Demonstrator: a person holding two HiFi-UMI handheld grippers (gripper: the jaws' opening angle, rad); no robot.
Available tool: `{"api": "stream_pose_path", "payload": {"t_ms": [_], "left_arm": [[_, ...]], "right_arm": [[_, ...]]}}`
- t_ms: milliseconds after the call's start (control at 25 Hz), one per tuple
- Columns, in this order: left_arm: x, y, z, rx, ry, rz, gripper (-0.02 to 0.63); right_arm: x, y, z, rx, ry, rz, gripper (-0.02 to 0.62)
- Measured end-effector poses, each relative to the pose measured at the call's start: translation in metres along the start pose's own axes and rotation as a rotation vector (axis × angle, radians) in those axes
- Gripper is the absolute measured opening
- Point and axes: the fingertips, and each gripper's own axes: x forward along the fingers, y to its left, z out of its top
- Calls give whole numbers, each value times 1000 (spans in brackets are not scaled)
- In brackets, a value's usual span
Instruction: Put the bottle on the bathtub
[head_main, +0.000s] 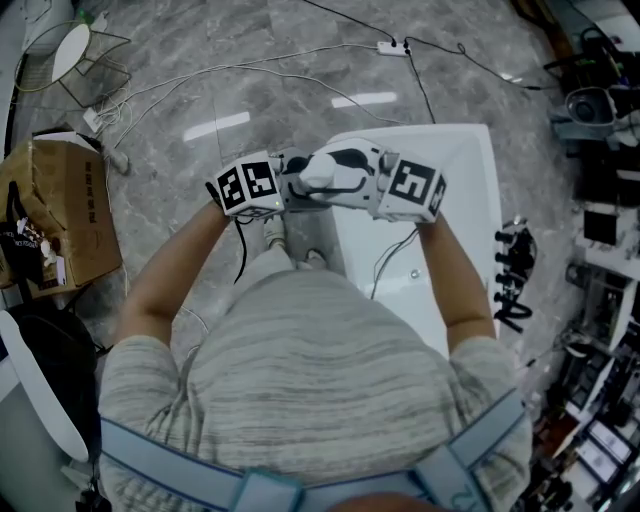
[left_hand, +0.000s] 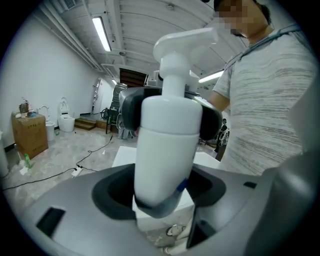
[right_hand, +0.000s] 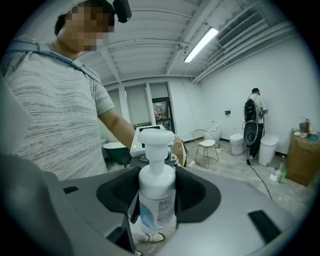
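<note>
A white pump bottle (head_main: 325, 172) hangs upright between my two grippers, which face each other in front of the person's chest. My right gripper (head_main: 350, 192) is shut on the bottle (right_hand: 156, 192), with its dark pads (right_hand: 192, 192) pressed on both sides of the body. My left gripper (head_main: 290, 192) has the same bottle (left_hand: 165, 135) low between its jaws, with a little slack beside the left pad (left_hand: 114, 192), so it reads as open. The white bathtub (head_main: 468, 175) lies on the floor below and to the right of the grippers; its rim (left_hand: 125, 156) shows behind the bottle.
A cardboard box (head_main: 58, 212) stands on the marble floor at the left. Cables (head_main: 300, 70) and a power strip (head_main: 392, 47) lie beyond the tub. Equipment racks (head_main: 600, 230) line the right side. A wire chair (right_hand: 206, 147), toilets (right_hand: 269, 147) and another person (right_hand: 254, 120) are farther off.
</note>
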Motion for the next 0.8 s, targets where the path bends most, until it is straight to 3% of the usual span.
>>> {"api": "stream_pose_path", "payload": {"t_ms": [120, 440, 800], "left_arm": [[0, 17, -8, -8, 23, 50, 324], [-5, 50, -33, -69, 43, 154, 324], [0, 61, -48, -133, -27, 209, 322]], "right_arm": [[-8, -13, -5, 31, -20, -32, 218], [-25, -57, -56, 137, -38, -169, 218], [-29, -98, -121, 286, -46, -357, 218]]}}
